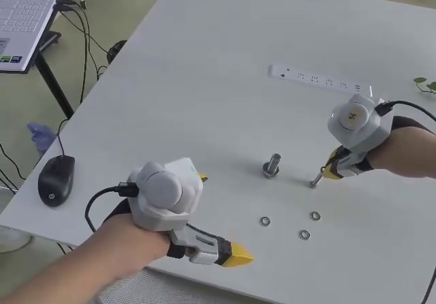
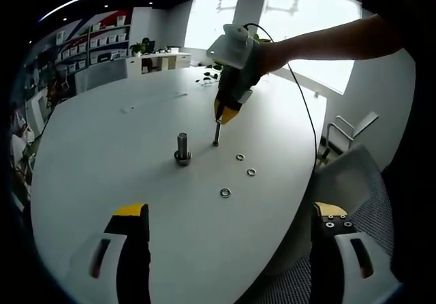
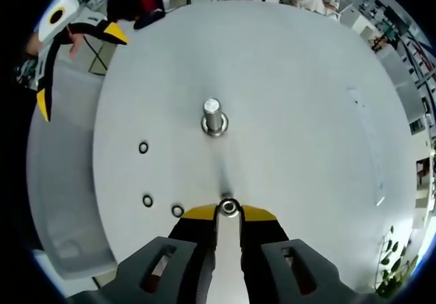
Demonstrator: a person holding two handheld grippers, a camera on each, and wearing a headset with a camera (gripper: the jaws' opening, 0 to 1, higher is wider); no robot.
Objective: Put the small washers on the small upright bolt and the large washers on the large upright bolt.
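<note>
Head view: right tool at 3 o'clock, tips down on the small bolt, which leans a bit rather than standing true. Large bolt is upright just beside it toward 9. Three loose washers lie flat on the surface toward 6 from the bolts, apart from each other. No washer on either bolt that I can see. Left tool sits low at 6–7 o'clock, off the work, nose toward the washers. Power strip at 1 o'clock and mouse at 9, both well clear.

Left gripper view: own jaws spread wide, nothing between them. Bolts sit at centre, large bolt toward 9 of the small bolt, washers strung toward 5. Reads as standing by to pick a washer once the small bolt is sorted.

Right gripper view: camera looks almost straight down the small bolt at 6 o'clock. Jaws are closed in on its shank, one tip each side, gripping it. My read: it's steadying or righting the bolt so a washer can drop over it. Large bolt at 12 from there, washers toward 9. Left tool at 10–11, jaws apart.

Washer sizes: too small to sort by eye, the three look alike.
</note>
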